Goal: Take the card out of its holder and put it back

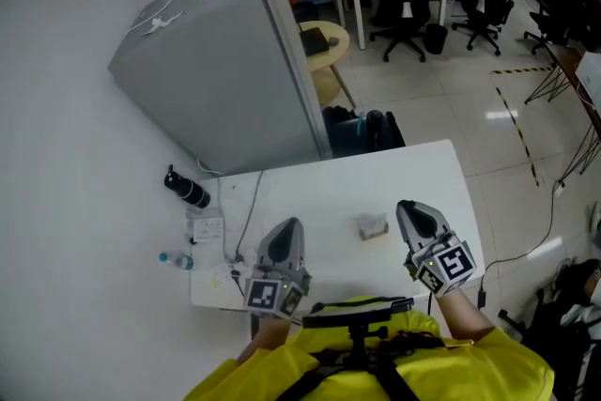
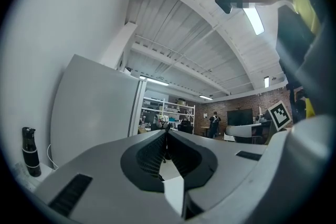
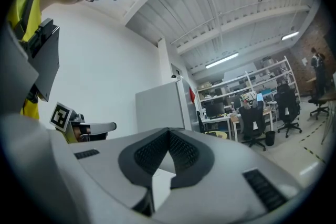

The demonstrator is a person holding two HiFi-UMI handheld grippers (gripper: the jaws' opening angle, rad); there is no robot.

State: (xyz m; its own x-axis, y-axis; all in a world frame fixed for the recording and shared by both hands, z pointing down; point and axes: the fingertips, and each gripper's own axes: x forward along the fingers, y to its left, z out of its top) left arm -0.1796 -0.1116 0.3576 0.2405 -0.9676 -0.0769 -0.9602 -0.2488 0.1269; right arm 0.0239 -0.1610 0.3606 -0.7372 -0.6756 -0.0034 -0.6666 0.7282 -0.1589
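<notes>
white table, left claw and right claw level, both closed

White table. Small card holder sits near the centre. On the left side there's a white power strip and a thin cable trailing across the top. Black bottle upright at the far-left edge.

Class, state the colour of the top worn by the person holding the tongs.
The top is bright yellow. It shows best in the head view.
</notes>
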